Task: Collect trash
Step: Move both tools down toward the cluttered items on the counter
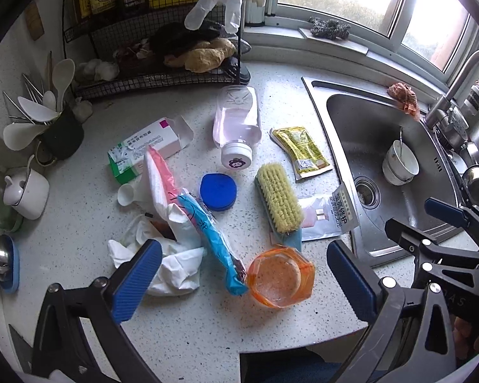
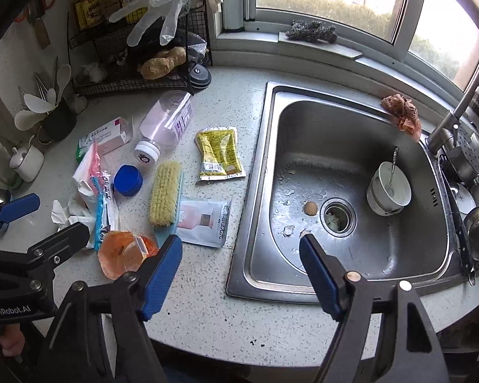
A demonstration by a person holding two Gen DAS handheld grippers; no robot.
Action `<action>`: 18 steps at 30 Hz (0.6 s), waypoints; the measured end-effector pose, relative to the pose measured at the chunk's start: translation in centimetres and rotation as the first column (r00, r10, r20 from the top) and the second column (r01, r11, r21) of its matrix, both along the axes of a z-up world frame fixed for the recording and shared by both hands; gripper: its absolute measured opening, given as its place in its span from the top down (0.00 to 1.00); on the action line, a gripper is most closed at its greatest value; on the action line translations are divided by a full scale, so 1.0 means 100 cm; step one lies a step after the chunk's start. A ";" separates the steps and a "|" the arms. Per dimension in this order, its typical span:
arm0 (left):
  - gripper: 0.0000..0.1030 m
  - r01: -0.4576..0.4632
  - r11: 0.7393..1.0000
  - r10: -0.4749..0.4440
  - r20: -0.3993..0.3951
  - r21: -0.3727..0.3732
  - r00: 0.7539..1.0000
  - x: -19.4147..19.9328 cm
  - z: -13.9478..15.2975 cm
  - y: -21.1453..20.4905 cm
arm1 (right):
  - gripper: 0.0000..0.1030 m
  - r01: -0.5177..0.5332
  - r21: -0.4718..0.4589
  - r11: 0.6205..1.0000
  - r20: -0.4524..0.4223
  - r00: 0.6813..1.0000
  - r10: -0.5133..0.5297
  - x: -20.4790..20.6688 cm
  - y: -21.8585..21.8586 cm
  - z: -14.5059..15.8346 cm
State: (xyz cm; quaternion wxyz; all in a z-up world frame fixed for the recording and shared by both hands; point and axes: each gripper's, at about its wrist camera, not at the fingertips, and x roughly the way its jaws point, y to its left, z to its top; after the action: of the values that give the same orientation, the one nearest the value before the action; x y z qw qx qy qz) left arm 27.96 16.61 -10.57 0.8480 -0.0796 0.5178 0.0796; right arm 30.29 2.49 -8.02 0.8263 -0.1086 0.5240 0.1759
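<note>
Litter lies on the speckled counter: crumpled white tissue (image 1: 175, 265), a blue and pink wrapper (image 1: 214, 236), a yellow sachet (image 1: 303, 153), a pink-printed sachet (image 1: 325, 217), an opened medicine box (image 1: 147, 150) and a toppled pink bottle (image 1: 238, 124). My left gripper (image 1: 244, 245) hangs open above the tissue and an orange container (image 1: 281, 277), holding nothing. My right gripper (image 2: 241, 239) is open and empty over the counter edge beside the sink (image 2: 265, 172), close to the pink-printed sachet (image 2: 204, 220). Eggshell bits (image 2: 310, 207) lie by the drain.
A yellow scrub brush (image 1: 279, 198) and a blue lid (image 1: 218, 191) sit among the litter. A wire rack (image 1: 150, 63) and utensil holder (image 1: 60, 137) stand at the back left. A bowl with a spoon (image 2: 389, 191) sits in the sink, with a faucet (image 2: 456, 118) at its right.
</note>
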 end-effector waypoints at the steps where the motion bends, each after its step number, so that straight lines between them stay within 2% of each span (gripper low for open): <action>1: 0.00 0.005 1.000 -0.005 -0.011 -0.009 1.000 0.006 -0.005 0.002 | 0.33 -0.004 0.002 1.000 -0.034 0.999 0.004 0.006 0.003 -0.006; 5: 0.00 0.027 0.999 -0.028 -0.063 -0.023 0.998 0.027 -0.024 0.006 | 0.43 -0.023 -0.023 0.999 -0.132 0.991 0.020 0.023 0.010 -0.031; 8: 0.00 0.043 0.999 -0.043 -0.105 -0.009 0.994 0.036 -0.039 0.007 | 0.56 -0.039 -0.049 0.998 -0.183 0.983 0.030 0.034 0.013 -0.050; 16: 0.00 0.052 0.998 -0.054 -0.124 -0.024 0.991 0.052 -0.053 0.012 | 0.65 -0.042 -0.066 0.997 -0.235 0.972 0.025 0.048 0.021 -0.068; 18: 0.00 0.052 0.999 -0.053 -0.128 -0.014 0.990 0.053 -0.053 0.013 | 0.80 -0.049 -0.074 0.996 -0.239 0.970 0.030 0.051 0.025 -0.073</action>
State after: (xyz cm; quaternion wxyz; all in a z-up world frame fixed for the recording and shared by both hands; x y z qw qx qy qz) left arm 33.28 17.88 -15.82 0.8143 -0.0653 0.5736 0.0595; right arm 35.43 5.03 -15.37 0.7489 -0.1295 0.6235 0.1831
